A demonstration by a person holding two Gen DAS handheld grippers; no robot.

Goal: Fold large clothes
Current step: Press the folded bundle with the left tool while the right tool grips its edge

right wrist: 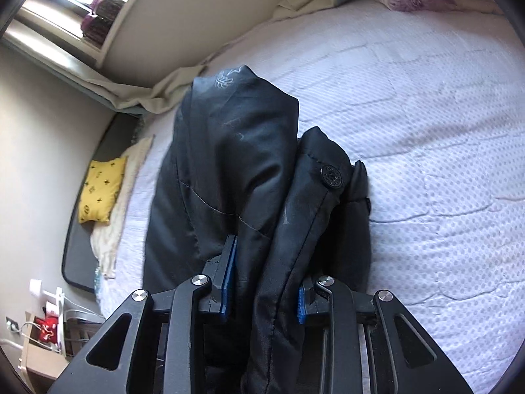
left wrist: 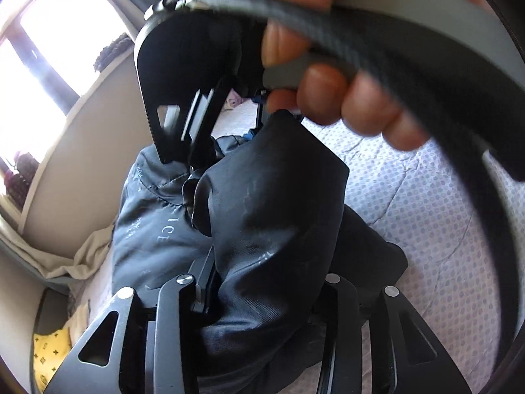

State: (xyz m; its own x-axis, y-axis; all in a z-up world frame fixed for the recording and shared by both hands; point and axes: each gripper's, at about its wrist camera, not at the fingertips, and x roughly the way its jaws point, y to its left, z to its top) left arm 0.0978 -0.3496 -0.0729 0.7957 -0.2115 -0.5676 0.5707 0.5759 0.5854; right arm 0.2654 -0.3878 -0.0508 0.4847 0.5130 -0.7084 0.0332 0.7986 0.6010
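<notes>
Left wrist view: the left gripper (left wrist: 259,282) fingers (left wrist: 205,279) grasp a bunched fold of the black jacket (left wrist: 272,203), which rises between them above the bed (left wrist: 426,216). The right hand (left wrist: 331,98) sits beyond.

Right wrist view: the right gripper (right wrist: 265,279) fingers (right wrist: 228,262), blue-padded, clench the jacket's buttoned edge; dark, creased fabric with faint lettering drapes onto the bed.

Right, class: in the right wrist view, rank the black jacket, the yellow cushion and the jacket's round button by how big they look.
1. black jacket, though it lies nearest the camera
2. yellow cushion
3. round button
</notes>
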